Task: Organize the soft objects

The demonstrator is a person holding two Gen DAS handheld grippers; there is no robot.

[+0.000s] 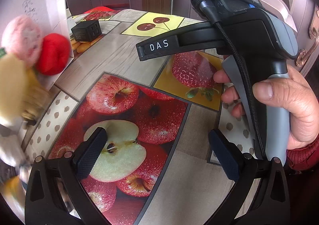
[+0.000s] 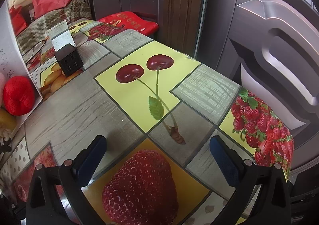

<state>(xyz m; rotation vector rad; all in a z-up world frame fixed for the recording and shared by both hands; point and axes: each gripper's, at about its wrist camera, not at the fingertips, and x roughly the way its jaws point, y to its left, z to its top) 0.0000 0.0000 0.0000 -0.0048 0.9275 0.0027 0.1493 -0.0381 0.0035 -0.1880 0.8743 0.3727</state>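
Note:
Soft toys are piled at the table's left edge: a red plush apple (image 1: 53, 53), a pink plush ball (image 1: 23, 38) and a blurred yellow plush (image 1: 12, 79). The red plush apple also shows in the right wrist view (image 2: 19, 95) at the far left, with a yellow plush (image 2: 7, 120) below it. My left gripper (image 1: 157, 153) is open and empty above the printed apples on the tablecloth (image 1: 119, 55). My right gripper (image 2: 158, 157) is open and empty above the printed strawberry. The right gripper's body (image 1: 249, 31), held by a hand, shows in the left wrist view.
A black charger cube (image 2: 68, 62) (image 1: 86, 30) stands at the back left beside a white card (image 2: 61, 34). A red bag (image 2: 129, 20) lies past the far edge. A metal door (image 2: 269, 55) is close on the right. The table edge (image 2: 265, 123) drops off at right.

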